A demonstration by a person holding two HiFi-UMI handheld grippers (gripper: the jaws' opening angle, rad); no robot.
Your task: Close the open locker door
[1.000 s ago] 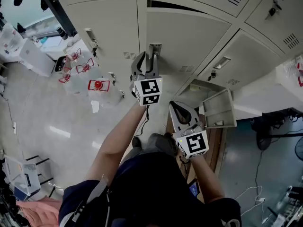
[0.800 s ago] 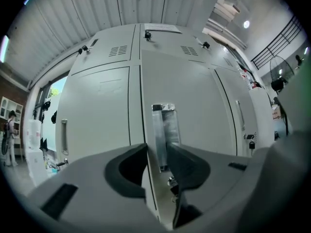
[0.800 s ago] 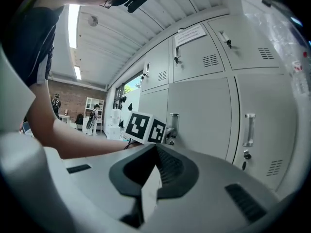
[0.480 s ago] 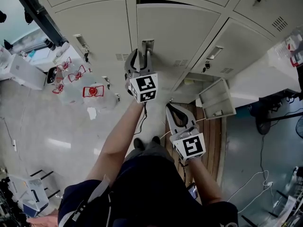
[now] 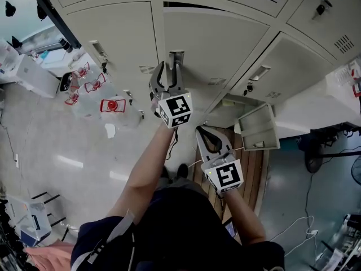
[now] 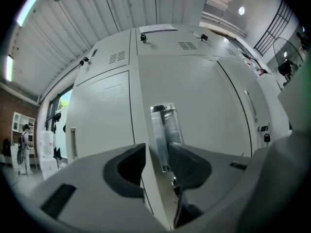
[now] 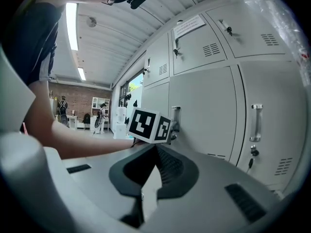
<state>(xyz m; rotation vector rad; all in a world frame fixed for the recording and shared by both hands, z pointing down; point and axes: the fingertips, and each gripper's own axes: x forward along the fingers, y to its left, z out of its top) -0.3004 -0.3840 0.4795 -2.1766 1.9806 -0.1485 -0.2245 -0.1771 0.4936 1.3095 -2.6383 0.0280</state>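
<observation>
Handle (image 6: 163, 125) base sits hid behind our left gripper (image 6: 155, 154), jaws slack astride it w/o firm pinch; right gripper (image 7: 154, 157) clenched empty; dark gap (image 5: 192, 6) along locker door (image 5: 217, 44) top edge.

2 grippers (image 5: 168, 68) (image 5: 204, 129), 4 red-top jugs (image 5: 113, 104), 1 person (image 5: 169, 230)

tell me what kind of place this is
Probably a locker area in a workshop or lab, though that is a guess. A bank of grey metal lockers with vents and handles fills the wall, and water jugs stand on a shiny hard floor.
</observation>
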